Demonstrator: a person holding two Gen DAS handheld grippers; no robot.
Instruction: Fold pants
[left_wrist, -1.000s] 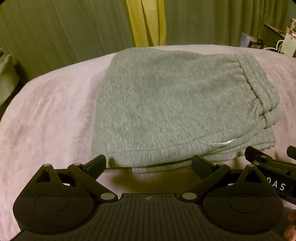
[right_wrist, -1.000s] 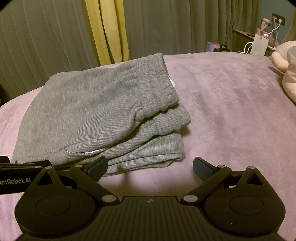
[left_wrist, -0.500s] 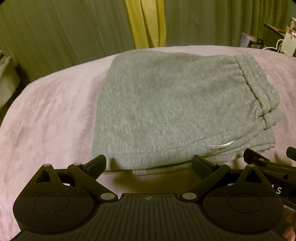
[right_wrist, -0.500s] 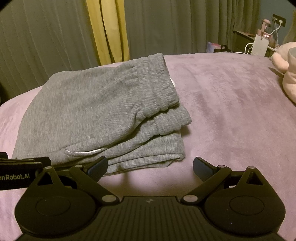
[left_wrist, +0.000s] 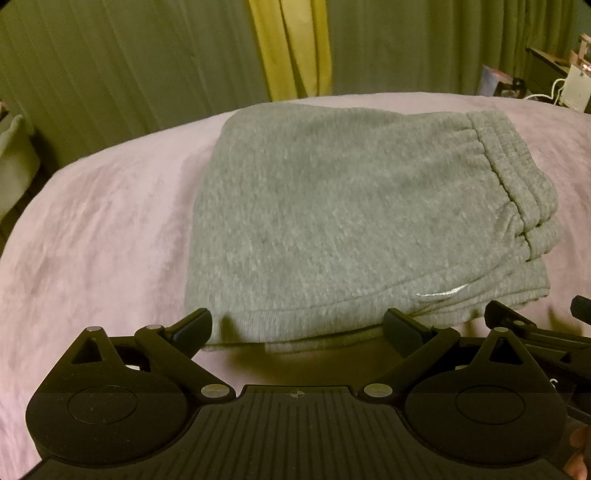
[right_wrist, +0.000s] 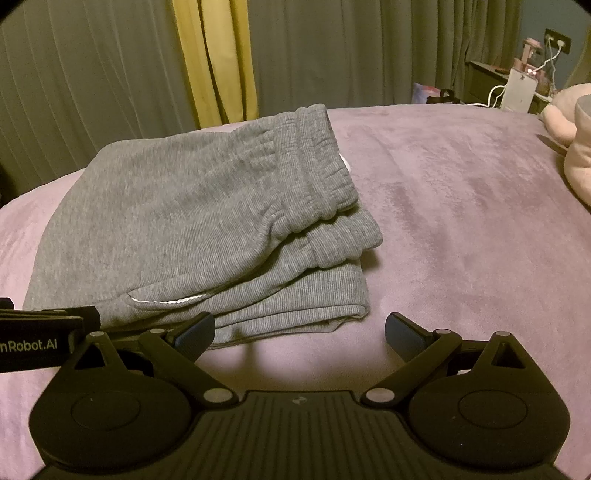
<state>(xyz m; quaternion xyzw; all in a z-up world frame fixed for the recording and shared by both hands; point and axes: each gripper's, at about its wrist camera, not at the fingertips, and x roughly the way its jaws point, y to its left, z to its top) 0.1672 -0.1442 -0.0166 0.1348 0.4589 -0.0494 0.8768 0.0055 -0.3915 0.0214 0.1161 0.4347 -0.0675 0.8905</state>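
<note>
Grey sweatpants (left_wrist: 351, 221) lie folded in a thick rectangular stack on the pink bed cover (left_wrist: 92, 240), waistband at the right end. They also show in the right wrist view (right_wrist: 199, 229), with a white pocket trim near the front edge. My left gripper (left_wrist: 299, 328) is open and empty, just short of the stack's near edge. My right gripper (right_wrist: 299, 332) is open and empty, at the stack's near right corner. Each gripper shows at the edge of the other's view.
Grey and yellow curtains (right_wrist: 214, 62) hang behind the bed. A pink plush toy (right_wrist: 576, 144) lies at the far right. A dresser with a white device and cables (right_wrist: 521, 88) stands at the back right. The bed cover (right_wrist: 461, 221) stretches right of the pants.
Both grippers have drifted back slightly from the pants. The pants have not moved and both grippers stay open.
</note>
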